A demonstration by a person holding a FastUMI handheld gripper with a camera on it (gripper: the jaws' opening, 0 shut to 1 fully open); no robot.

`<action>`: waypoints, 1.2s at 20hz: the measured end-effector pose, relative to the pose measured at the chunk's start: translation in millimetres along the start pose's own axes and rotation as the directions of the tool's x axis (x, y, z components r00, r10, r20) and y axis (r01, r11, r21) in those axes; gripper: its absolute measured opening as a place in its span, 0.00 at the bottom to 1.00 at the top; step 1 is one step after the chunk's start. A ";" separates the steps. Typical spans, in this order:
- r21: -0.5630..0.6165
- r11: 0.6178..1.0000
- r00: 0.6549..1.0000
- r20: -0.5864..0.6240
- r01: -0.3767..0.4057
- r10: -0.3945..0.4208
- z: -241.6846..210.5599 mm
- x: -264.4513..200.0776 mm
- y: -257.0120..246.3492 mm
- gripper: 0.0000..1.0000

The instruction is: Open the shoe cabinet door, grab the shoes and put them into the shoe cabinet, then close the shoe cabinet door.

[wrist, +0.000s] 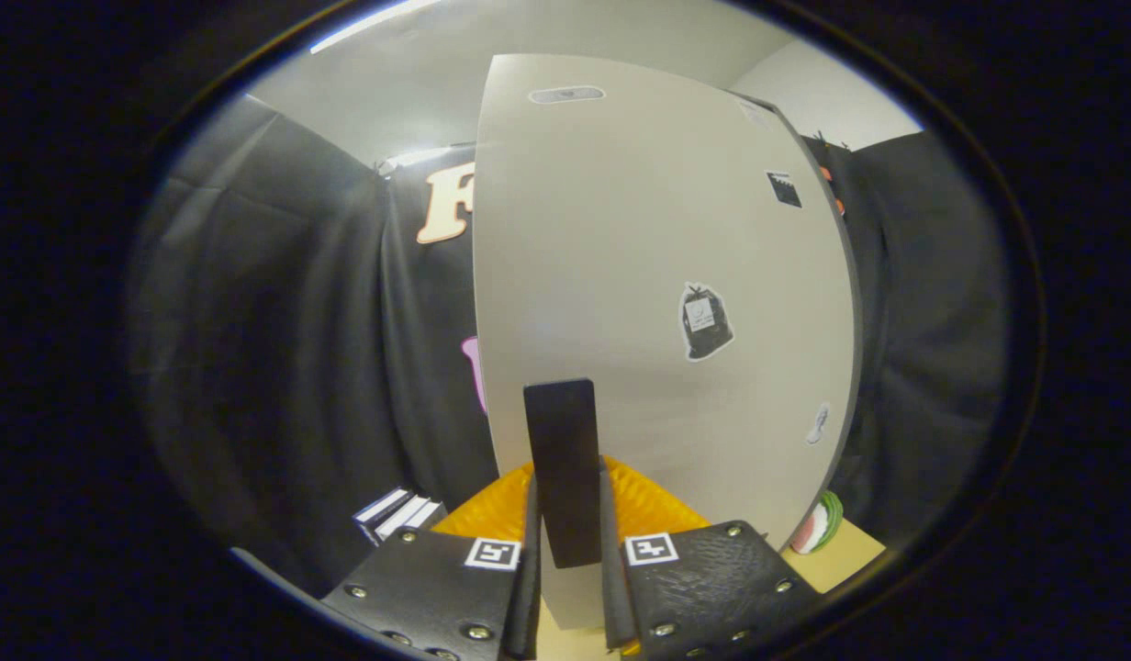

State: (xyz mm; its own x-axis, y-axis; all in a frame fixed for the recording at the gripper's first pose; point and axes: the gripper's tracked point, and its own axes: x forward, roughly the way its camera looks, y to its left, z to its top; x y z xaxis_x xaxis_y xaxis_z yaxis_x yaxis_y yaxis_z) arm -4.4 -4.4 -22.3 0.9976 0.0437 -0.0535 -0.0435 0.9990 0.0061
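While the gripper (pixel 565 551) pinches the dark upright door handle (pixel 562 468) between both fingers, pale cabinet door (pixel 657 275) stands tall, edge-on leftward, 4 stickers on it.

A pale wooden tabletop (pixel 845 555) shows beyond the fingers, carrying the tall beige cabinet (pixel 657 275) and what may be a small watermelon-slice toy (pixel 818 525).

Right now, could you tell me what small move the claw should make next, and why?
Probably keep the grip and swing the pale grey cabinet door along its arc. The claw is shut on the dark upright rectangular handle, both fingers pressing its sides. Which way it should swing, I cannot tell.
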 end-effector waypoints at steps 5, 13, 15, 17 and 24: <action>0.001 1.000 1.000 -0.008 -0.024 0.024 0.0 -50.4 -22.3 0.27; 0.014 1.000 1.000 -0.015 -0.004 0.004 13.4 -103.8 -56.9 0.27; 0.024 1.000 1.000 -0.014 0.016 -0.015 11.0 -114.1 -75.7 0.27; 0.021 0.999 0.999 -0.011 0.039 -0.039 13.0 -131.3 -96.3 0.27; -0.006 0.995 0.995 -0.010 0.095 -0.095 18.5 -167.6 -152.7 0.26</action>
State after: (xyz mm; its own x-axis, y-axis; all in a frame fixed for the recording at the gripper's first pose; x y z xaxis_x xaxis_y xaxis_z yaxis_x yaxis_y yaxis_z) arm -163.9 -164.4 4.2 0.9967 -0.0510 -0.0636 0.0508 0.9987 -0.0046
